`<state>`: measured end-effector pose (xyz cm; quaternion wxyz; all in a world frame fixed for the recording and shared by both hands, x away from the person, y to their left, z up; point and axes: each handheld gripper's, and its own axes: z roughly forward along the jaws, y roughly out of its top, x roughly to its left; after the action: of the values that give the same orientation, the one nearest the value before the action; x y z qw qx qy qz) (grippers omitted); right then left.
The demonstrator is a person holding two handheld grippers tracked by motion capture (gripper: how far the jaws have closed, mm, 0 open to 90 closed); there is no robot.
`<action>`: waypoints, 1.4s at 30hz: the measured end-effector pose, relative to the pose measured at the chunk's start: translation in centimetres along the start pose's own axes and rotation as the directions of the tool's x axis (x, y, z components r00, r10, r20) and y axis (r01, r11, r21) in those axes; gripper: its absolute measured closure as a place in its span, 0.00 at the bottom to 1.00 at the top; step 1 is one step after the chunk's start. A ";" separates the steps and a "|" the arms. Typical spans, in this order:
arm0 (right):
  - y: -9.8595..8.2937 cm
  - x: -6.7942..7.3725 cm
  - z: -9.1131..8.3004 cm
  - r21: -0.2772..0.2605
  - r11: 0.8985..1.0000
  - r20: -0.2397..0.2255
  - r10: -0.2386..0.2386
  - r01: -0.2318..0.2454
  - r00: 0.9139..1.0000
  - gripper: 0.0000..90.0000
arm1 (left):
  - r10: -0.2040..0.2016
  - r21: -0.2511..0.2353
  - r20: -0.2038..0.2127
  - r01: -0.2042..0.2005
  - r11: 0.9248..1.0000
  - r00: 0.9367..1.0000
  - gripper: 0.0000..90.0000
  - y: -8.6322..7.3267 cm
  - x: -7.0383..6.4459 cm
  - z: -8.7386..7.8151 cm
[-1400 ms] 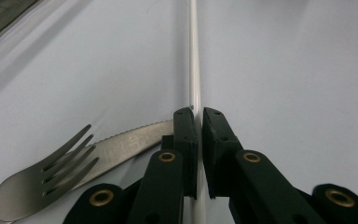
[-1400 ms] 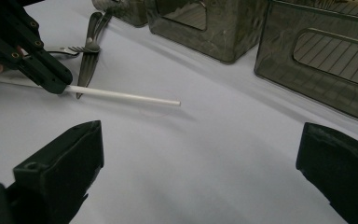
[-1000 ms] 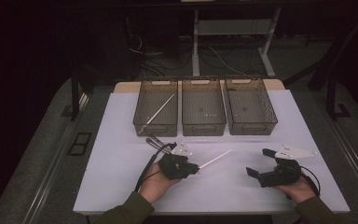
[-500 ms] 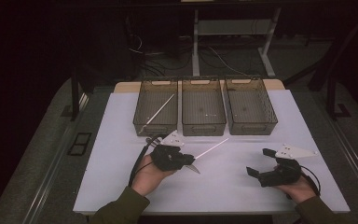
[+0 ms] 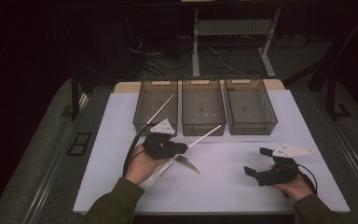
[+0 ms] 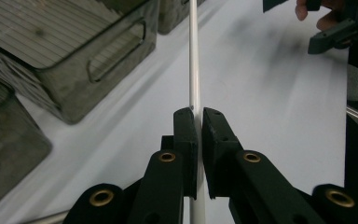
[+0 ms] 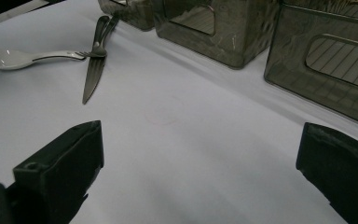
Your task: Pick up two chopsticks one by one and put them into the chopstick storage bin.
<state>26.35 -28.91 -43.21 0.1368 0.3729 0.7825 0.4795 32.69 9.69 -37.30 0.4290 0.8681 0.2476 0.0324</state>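
- Hands come in over the near edge of the table (image 5: 223,186), one gripper in each.
- Right gripper (image 5: 261,164) sits by the near right corner, held low over the white top; its jaws stand wide apart with nothing between them, as the right gripper view shows bare table in the gap.
- Left gripper (image 5: 179,148) is left of the middle, a little farther in from the near edge, with a grey three-cornered plate on top and a cable looping back toward the sleeve.
- Its jaws are closed on a thin white stick (image 6: 194,70); in the left gripper view the stick runs straight out between the two black jaws.
- From the high view the stick (image 5: 205,136) points away and to the right, its far end close to the front wall of the middle bin (image 5: 203,127); whether it touches the bin I cannot tell.
- Just under and beside the left gripper lie a knife (image 5: 187,163), a white spoon (image 5: 156,175) and a fork (image 7: 103,35), crossing each other on the table; the knife's tip points toward the right gripper.
- Three dark see-through bins stand in a row along the far edge: left bin (image 5: 154,122), middle bin, right bin (image 5: 251,125).
- A second white stick (image 5: 160,108) leans slantwise in the left bin.
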 end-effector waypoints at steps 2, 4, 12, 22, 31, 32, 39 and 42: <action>0.0 0.0 0.0 0.001 1.000 -0.002 -0.001 0.001 1.000 0.01 | 0.000 -0.002 -0.012 0.000 1.000 1.000 0.93 0.4 0.4 -0.1; 0.0 0.0 0.1 0.004 1.000 -0.005 -0.014 0.014 1.000 0.01 | -0.002 -0.003 -0.021 0.002 1.000 1.000 0.93 0.8 0.8 -0.3; 0.1 -0.1 0.1 -0.001 1.000 -0.005 0.002 -0.002 1.000 0.01 | -0.005 -0.019 -0.084 0.004 1.000 0.996 0.93 3.2 3.6 -1.5; 0.1 0.1 0.1 -0.003 1.000 -0.003 0.001 -0.001 1.000 0.01 | -0.035 -0.049 -0.172 0.027 0.998 0.984 0.93 5.6 7.8 -3.1; 0.1 0.2 0.0 -0.001 1.000 0.001 -0.001 0.001 1.000 0.01 | -0.068 -0.067 -0.252 0.053 0.996 0.965 0.93 5.6 11.0 -2.9; 0.1 0.2 0.0 -0.001 1.000 0.001 -0.001 0.001 1.000 0.01 | -0.072 -0.069 -0.260 0.055 0.996 0.963 0.93 5.6 11.3 -2.9; 0.0 0.2 0.0 -0.002 1.000 0.004 -0.002 0.002 1.000 0.01 | -0.110 -0.079 -0.308 0.090 0.993 0.945 0.93 5.0 13.8 -2.5; 0.0 0.1 -0.1 0.000 1.000 0.005 0.001 -0.001 1.000 0.01 | -0.130 -0.080 -0.324 0.110 0.991 0.937 0.93 4.4 14.8 -2.4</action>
<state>26.23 -28.90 -43.19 0.1385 0.3744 0.7819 0.4788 46.74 15.94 -34.73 0.4091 0.8204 0.3670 0.1579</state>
